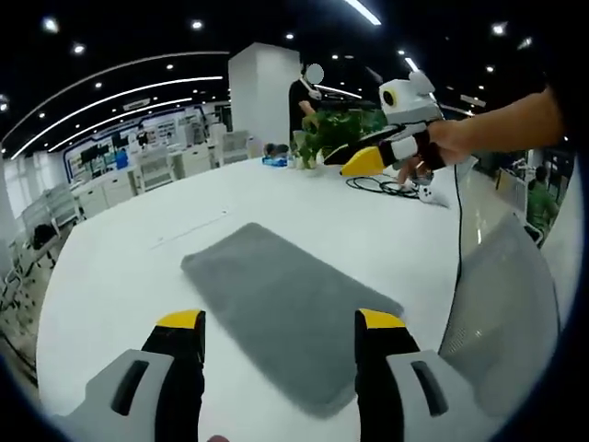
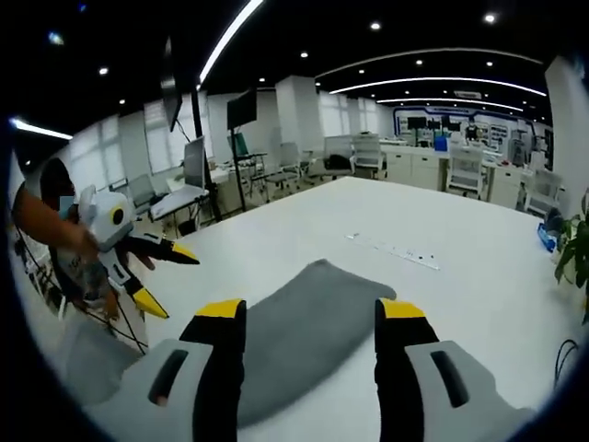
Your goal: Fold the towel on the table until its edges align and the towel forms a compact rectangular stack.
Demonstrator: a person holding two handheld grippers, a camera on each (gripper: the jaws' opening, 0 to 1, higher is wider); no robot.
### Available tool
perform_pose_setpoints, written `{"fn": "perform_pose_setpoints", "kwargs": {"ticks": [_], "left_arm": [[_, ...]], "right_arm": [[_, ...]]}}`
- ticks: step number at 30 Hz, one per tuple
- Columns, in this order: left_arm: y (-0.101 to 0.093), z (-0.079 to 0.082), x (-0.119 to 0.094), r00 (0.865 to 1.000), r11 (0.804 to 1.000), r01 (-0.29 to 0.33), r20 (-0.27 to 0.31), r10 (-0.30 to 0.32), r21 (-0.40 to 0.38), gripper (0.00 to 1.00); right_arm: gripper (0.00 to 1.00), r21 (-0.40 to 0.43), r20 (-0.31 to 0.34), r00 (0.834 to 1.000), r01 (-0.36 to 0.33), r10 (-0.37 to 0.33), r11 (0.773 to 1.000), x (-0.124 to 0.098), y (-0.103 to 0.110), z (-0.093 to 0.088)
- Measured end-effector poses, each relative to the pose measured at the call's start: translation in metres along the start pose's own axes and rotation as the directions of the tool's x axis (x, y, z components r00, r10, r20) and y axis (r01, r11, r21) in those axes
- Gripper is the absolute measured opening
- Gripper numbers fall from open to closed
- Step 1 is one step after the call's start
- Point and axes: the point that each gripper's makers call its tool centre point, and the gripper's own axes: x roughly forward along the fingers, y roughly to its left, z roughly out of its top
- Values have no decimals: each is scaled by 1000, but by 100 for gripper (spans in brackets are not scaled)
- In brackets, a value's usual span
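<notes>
Grey towel (image 1: 290, 308) flat on white table (image 1: 120, 267) — apparently unfolded, both grippers apart.

You will find no legible text, label, brand, number or sign in either the left gripper view or the right gripper view. The blue-framed wall displays (image 2: 460, 124) at the far end of the room carry markings, but these are too small and blurred to read.

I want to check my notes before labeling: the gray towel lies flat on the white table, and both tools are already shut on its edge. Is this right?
Not quite. The gray towel lies flat on the white table, but both tools are open and hold nothing: left tool in the left gripper view, right tool in the right gripper view.
</notes>
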Motion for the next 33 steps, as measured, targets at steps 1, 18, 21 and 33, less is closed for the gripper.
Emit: {"fn": "perform_pose_setpoints", "kwargs": {"ticks": [1,18,21,33], "left_arm": [[0,0,0,1000,1000,0,-2,0,2,68],[-24,-24,1,995,992,75,-79,-67,101,57],[-25,-28,2,993,991,82,-90,-73,103,55],[-42,-39,8,982,977,146,-142,-124,157,42]], "right_arm": [[56,-4,-4,1000,-4,4,1000,0,3,-4],[46,-42,-53,995,-87,84,995,-10,39,-41],[45,-58,-70,993,-103,99,993,-12,45,-47],[41,-82,-119,977,-186,176,979,-16,61,-74]]}}
